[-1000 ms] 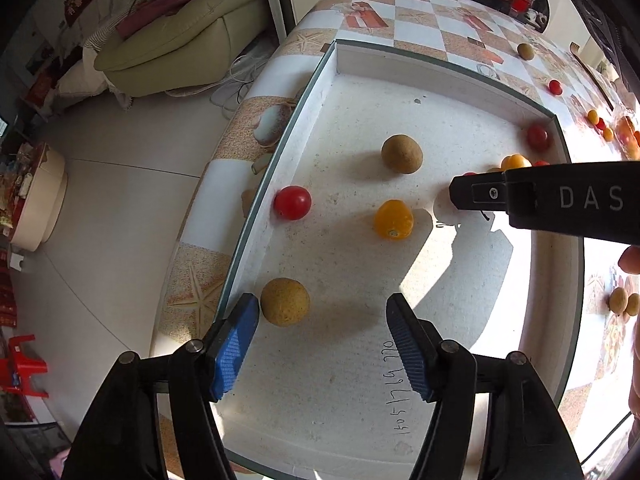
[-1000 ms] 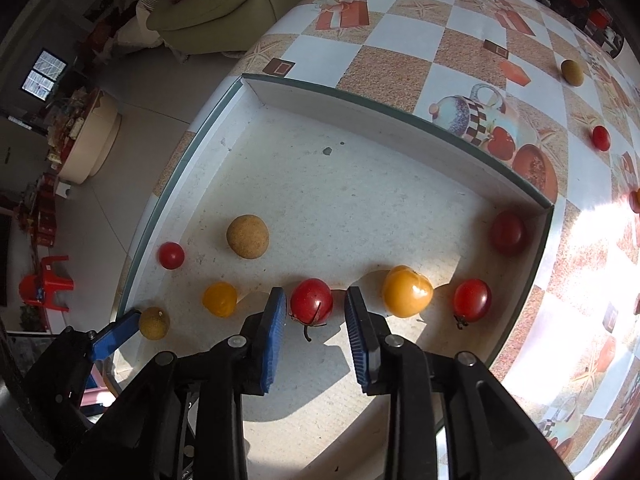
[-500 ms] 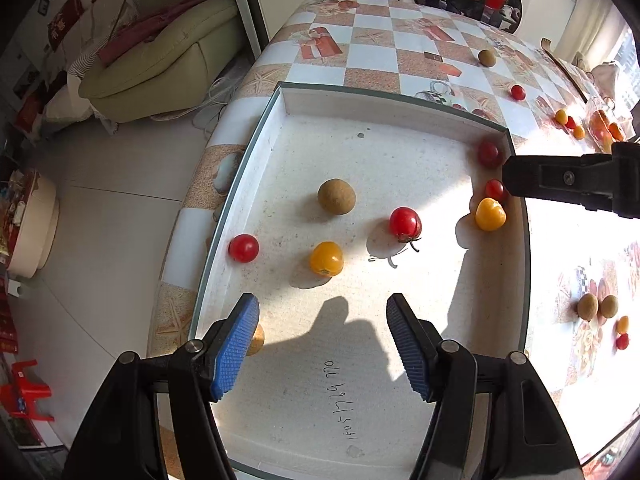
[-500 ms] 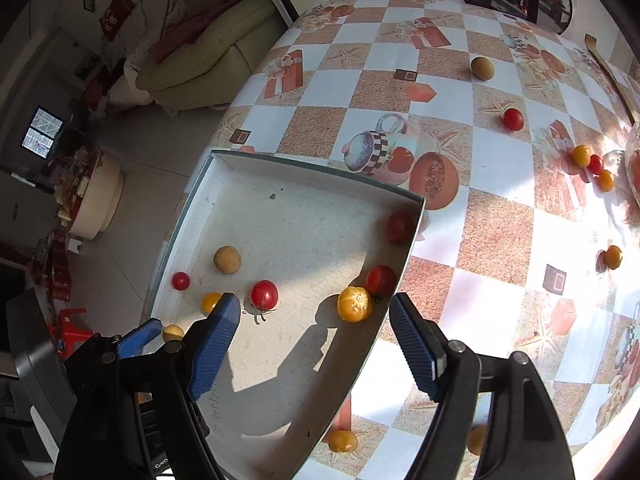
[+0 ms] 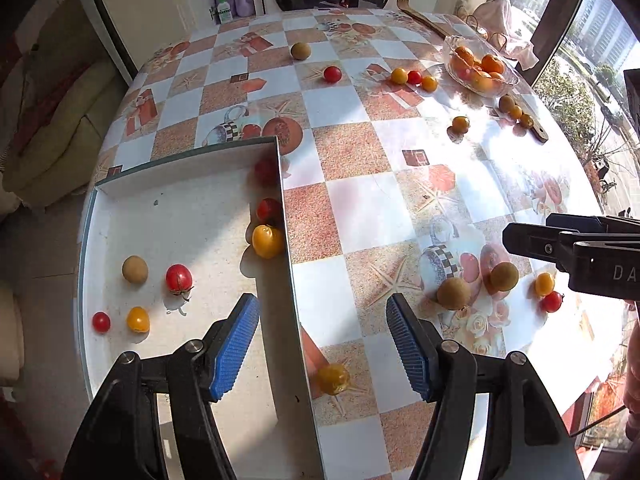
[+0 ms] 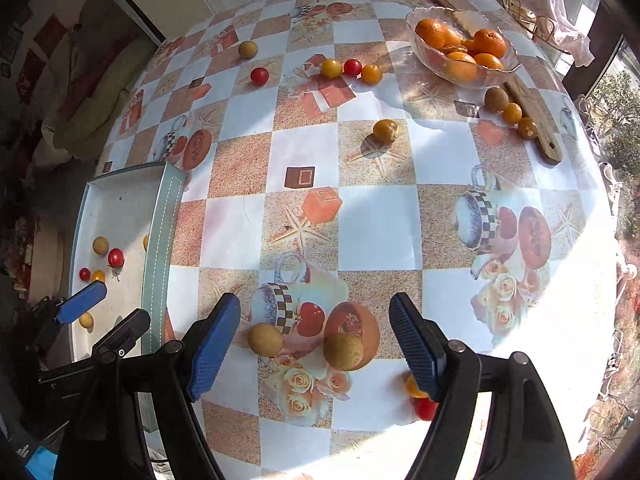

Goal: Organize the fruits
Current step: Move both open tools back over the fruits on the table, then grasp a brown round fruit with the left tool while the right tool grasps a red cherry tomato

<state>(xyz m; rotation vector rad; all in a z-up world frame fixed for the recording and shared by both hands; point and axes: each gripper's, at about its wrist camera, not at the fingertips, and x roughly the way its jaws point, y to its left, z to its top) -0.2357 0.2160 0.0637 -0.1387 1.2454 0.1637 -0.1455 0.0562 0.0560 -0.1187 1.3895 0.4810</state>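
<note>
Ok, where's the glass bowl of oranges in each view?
Left wrist: bowl at upper right, far across the table.
Right wrist: bowl at top right, nearer and larger.
Shared landmark: the wooden stick running beside the bowl.

- The right hand-held gripper has let go of the red tomato; a second ago its pads flanked it closely, and now they stand wide apart.
- In the right wrist view the white tray has shrunk from filling the frame to the left edge; two brown fruits on the desk now sit at lower centre.
- In the left wrist view the left hand-held gripper, once over the tray floor, now straddles the tray's right wall, with much more desk showing at right.
</note>
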